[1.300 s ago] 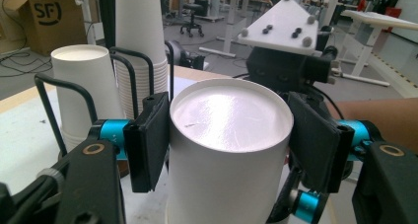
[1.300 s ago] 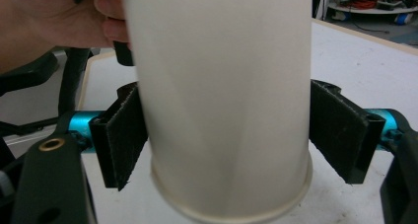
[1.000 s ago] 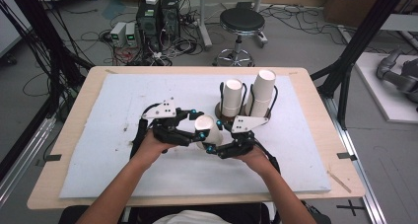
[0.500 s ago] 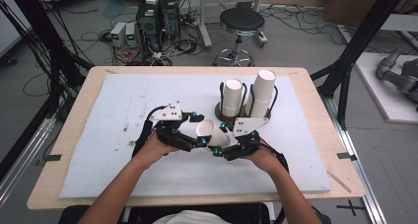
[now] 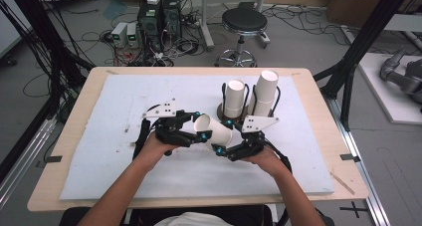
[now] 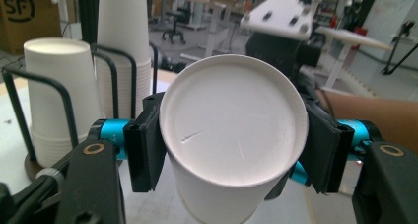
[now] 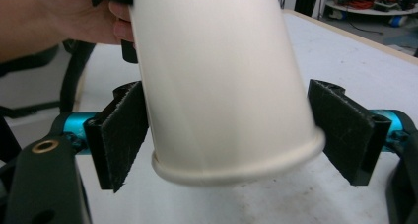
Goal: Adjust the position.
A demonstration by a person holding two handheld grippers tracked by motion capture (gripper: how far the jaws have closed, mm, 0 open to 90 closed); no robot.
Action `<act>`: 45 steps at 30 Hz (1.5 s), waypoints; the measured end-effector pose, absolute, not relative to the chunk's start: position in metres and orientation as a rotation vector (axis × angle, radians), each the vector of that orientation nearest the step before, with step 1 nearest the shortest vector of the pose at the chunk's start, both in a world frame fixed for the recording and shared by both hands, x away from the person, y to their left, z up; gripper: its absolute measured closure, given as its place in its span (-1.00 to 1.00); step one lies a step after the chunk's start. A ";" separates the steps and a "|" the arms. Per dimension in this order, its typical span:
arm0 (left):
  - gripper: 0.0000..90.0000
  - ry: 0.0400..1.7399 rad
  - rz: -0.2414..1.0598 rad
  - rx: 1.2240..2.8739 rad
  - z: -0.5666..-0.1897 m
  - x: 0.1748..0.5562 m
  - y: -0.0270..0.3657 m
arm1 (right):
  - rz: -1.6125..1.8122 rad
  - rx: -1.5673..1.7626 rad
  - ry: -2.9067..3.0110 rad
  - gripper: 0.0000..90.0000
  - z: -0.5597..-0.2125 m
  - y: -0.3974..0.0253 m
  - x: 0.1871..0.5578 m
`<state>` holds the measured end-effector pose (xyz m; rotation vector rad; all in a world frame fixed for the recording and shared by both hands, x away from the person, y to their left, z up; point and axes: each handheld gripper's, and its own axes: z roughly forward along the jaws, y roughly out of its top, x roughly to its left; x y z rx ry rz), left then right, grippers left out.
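Between both hands, the left hand-held gripper [image 6: 231, 150] pinches a paper cup [image 5: 213, 129]; the right hand-held gripper [image 7: 236, 135] seems spread around its rim.

The surface [image 5: 318, 136] is a pale wooden top with rounded corners, and a big white mat [image 5: 124, 101] lies flat on it, covering nearly all of it and leaving a wood border showing all round. Toward the far right of the mat stands a black wire rack [image 5: 246, 99] on a dark round base, holding two stacks of white paper cups [image 5: 264, 92] upside down, the right stack taller. A few dark specks mark the mat's left part.
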<state>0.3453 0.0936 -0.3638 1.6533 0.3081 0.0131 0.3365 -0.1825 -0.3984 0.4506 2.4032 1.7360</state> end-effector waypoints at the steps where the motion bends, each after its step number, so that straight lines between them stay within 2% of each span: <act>1: -0.22 0.306 0.005 1.652 -0.364 0.345 0.093 | 1.752 0.452 2.404 -0.59 -0.400 -0.183 0.336; 7: -0.22 0.300 -0.004 1.667 -0.365 0.345 0.092 | 1.712 0.354 2.423 -0.36 -0.399 -0.185 0.335; 10: -0.26 0.302 0.042 1.703 -0.364 0.343 0.091 | 1.685 0.337 2.431 -0.31 -0.399 -0.186 0.335; 12: -0.38 0.307 0.085 1.718 -0.361 0.342 0.091 | 1.669 0.330 2.433 -0.29 -0.399 -0.187 0.335; 17: -0.44 0.316 0.066 1.722 -0.361 0.344 0.095 | 1.607 0.300 2.448 -0.24 -0.398 -0.190 0.335; 19: -0.43 0.304 0.049 1.744 -0.363 0.345 0.094 | 1.588 0.287 2.463 -0.22 -0.397 -0.190 0.335; 21: -0.26 0.273 0.037 1.756 -0.364 0.344 0.092 | 1.573 0.272 2.473 -0.19 -0.396 -0.190 0.335; 22: -0.25 0.273 0.034 1.759 -0.364 0.344 0.092 | 1.573 0.272 2.481 -0.18 -0.396 -0.190 0.335; 26: -0.23 0.269 0.005 1.736 -0.364 0.346 0.094 | 1.579 0.263 2.482 -0.20 -0.395 -0.192 0.335; 31: -0.22 0.267 0.012 1.693 -0.362 0.345 0.097 | 1.713 0.370 2.442 -0.53 -0.393 -0.193 0.335; 35: -0.21 0.256 0.000 1.639 -0.361 0.345 0.100 | 1.810 0.431 2.406 -0.59 -0.393 -0.198 0.336; 39: -0.21 0.244 -0.025 1.631 -0.362 0.345 0.099 | 1.832 0.424 2.413 -0.59 -0.395 -0.197 0.336; 45: -0.22 0.231 -0.032 1.663 -0.365 0.345 0.099 | 1.775 0.289 2.410 -0.30 -0.391 -0.200 0.332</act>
